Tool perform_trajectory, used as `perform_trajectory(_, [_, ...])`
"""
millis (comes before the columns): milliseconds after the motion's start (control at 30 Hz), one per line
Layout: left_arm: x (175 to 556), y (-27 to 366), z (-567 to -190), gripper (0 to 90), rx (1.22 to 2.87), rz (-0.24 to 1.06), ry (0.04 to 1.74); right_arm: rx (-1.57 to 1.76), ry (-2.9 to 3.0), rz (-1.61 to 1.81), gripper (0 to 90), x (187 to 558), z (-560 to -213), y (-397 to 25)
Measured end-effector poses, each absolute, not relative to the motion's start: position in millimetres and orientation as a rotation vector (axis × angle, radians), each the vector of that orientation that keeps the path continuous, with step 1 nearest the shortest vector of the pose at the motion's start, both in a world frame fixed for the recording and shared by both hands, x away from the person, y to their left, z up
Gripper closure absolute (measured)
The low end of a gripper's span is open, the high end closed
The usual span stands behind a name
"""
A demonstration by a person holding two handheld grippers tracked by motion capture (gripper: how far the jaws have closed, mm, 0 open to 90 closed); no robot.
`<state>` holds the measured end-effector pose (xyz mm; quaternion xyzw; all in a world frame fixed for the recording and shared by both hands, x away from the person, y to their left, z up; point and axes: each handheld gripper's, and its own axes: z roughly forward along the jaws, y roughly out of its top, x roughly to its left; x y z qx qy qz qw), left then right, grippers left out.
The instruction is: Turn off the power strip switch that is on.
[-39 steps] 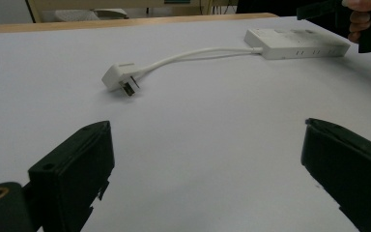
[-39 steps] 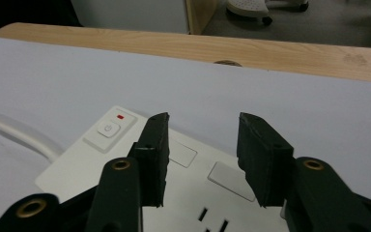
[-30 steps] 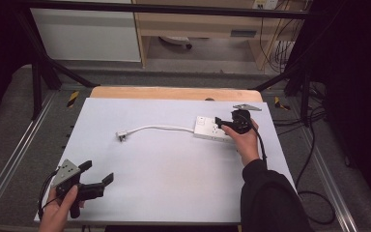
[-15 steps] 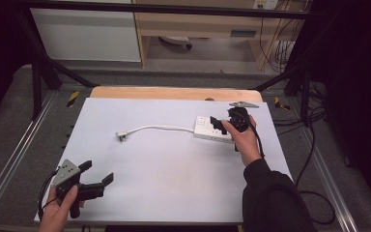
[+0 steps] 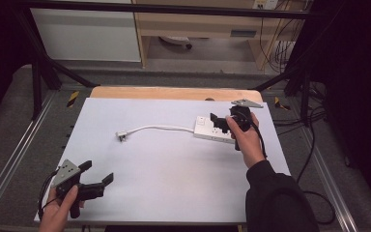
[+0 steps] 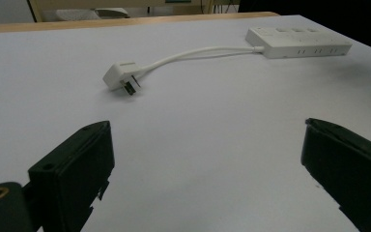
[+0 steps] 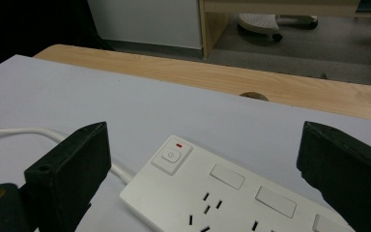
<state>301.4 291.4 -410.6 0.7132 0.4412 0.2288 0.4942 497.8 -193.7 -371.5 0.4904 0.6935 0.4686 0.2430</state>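
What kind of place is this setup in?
Probably a lab or workshop recording bench: a white-covered table inside a metal frame, loose cables on the floor behind, and a power strip laid out for handling.

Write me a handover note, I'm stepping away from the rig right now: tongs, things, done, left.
Right tongs: open, over the power strip at its switch end, gripping nothing.
Left tongs: open, empty, at the near left corner of the table.
Plug: loose mid-table, cord running to the strip.
Done: nothing grasped yet.
Left: probably grasp the strip and plug.
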Motion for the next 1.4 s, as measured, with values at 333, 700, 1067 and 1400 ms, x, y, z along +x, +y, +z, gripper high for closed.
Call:
perform_trajectory(333, [301.5,291.6,-410.8,4.7,1.728,0.555,1.072,1.309,1.864,1.336,5.4,483.9,-355.3,-202.7])
perform_trajectory(700, [301.4,291.7,-410.8,4.7,1.727,0.560,1.074,1.245,1.877,1.367,4.8,466.4,-342.5,-208.2])
perform_trajectory(1067, [301.1,291.3,-410.8,4.7,1.723,0.562,1.075,1.212,1.851,1.405,5.0,445.5,-328.8,-221.4])
perform_trajectory(1400, [301.2,291.5,-410.8,4.7,1.721,0.563,1.076,1.184,1.837,1.415,5.2,428.4,-323.1,-237.9])
